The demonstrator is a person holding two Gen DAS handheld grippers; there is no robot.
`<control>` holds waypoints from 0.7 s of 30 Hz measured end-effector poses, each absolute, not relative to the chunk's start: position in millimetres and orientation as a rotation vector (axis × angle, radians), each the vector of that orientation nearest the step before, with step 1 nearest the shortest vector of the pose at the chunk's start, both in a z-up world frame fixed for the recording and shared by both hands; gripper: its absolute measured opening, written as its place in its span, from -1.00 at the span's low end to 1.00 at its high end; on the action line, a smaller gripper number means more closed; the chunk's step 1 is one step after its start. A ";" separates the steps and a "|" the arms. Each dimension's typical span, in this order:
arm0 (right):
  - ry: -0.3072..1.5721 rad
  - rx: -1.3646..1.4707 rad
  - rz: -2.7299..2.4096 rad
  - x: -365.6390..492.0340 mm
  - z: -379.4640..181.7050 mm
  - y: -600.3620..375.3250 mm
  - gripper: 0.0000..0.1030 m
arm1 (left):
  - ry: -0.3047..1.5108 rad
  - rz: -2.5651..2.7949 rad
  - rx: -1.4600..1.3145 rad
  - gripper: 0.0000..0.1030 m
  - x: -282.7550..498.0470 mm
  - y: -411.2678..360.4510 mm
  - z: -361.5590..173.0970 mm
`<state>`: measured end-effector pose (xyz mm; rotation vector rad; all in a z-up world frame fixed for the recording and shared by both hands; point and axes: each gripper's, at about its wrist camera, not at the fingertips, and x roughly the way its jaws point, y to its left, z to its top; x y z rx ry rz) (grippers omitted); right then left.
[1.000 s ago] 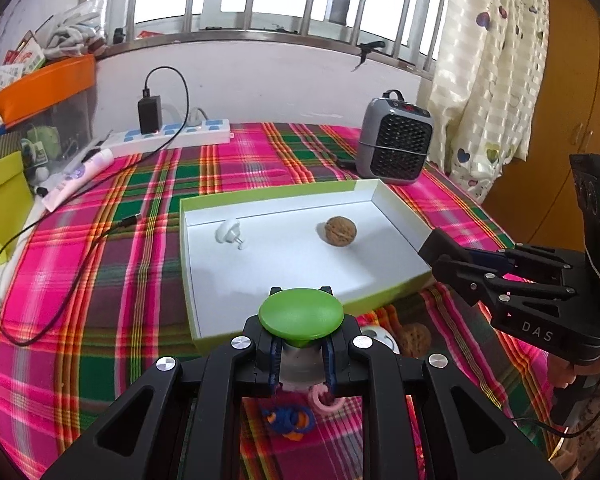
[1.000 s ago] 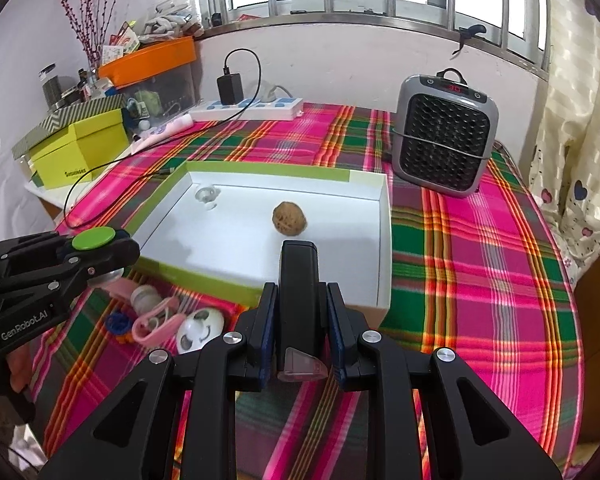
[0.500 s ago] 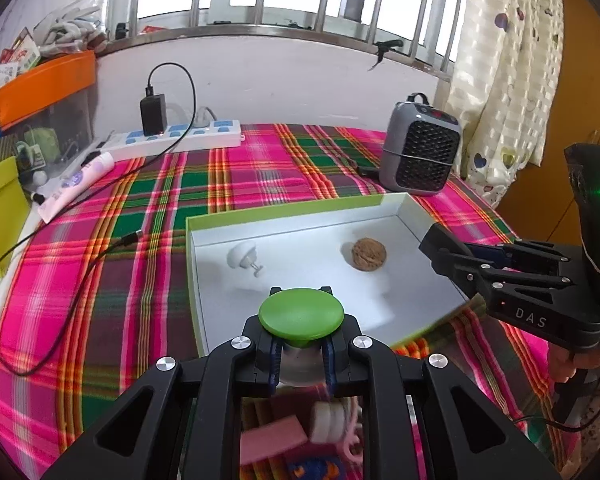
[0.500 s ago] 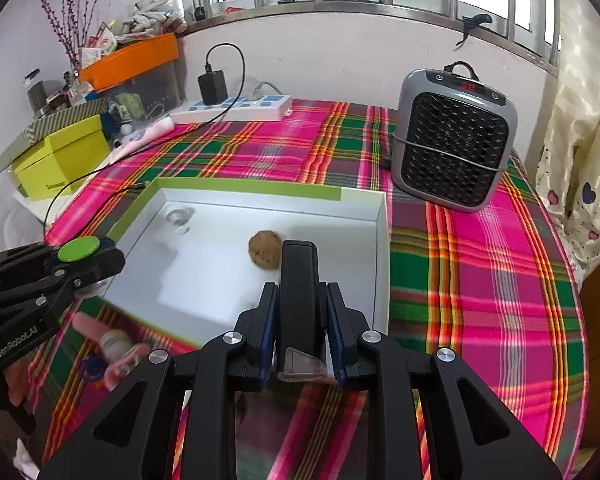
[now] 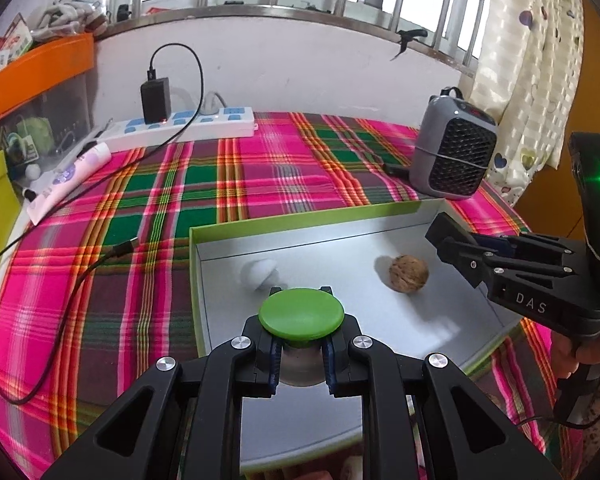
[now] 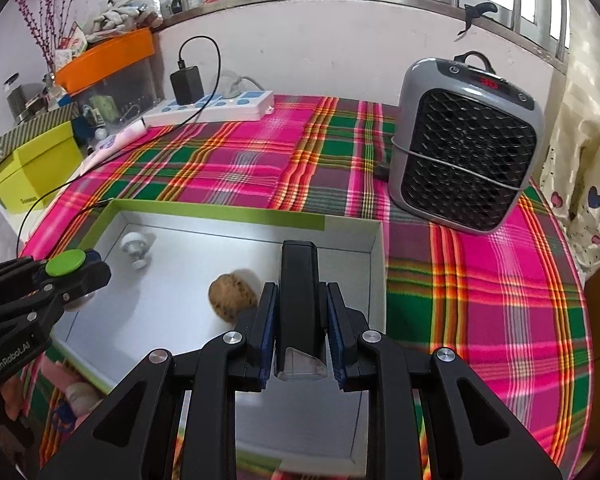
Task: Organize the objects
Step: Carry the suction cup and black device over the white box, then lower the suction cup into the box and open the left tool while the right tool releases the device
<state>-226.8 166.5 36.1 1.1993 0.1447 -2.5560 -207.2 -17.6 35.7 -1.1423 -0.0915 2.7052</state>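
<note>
Counter (image 6: 480, 280): one, covered by a pink, green and orange plaid cloth; most of both frames is filled by it.
Box (image 6: 220, 212): one shallow white box with a green rim, seen lower centre in both views.
Heater (image 6: 464, 152): one grey unit with a black grille, stood at the right of the right wrist frame, apart from the box.
Power strip (image 5: 188, 126): one white strip, placed upper centre by the wall, with one black charger (image 5: 155, 98) plugged in.
Left tool (image 5: 300, 354): pressed together on one green-capped object (image 5: 301, 318), which is held above the lower part of the box.
Right tool (image 6: 300, 344): pinched on one black oblong object (image 6: 299, 292), which is held over the box's right half.
Walnut (image 6: 231, 295): one, lying on the box floor, centre of the frame.
White knob-like item (image 6: 134, 246): one, lying in the box's upper left corner, well apart from the walnut.
Small pink and white items (image 6: 74, 390): lying outside the box at lower left; the count cannot be told.
</note>
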 end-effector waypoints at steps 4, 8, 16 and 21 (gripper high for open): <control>0.161 1.211 -2.557 -234.6 32.2 166.8 -0.53 | -0.096 2.695 -1.169 -0.71 -211.6 -18.3 28.9; 0.161 1.220 -2.553 -241.3 28.7 165.8 -0.53 | -0.095 2.687 -1.194 -0.71 -215.8 -18.2 22.9; 0.167 1.230 -2.545 -247.1 22.0 164.7 -0.53 | -0.066 2.688 -1.199 -0.71 -218.9 -15.4 19.4; 0.182 1.223 -2.547 -247.2 21.4 163.3 -0.53 | -0.039 2.698 -1.196 -0.71 -219.3 -13.2 18.7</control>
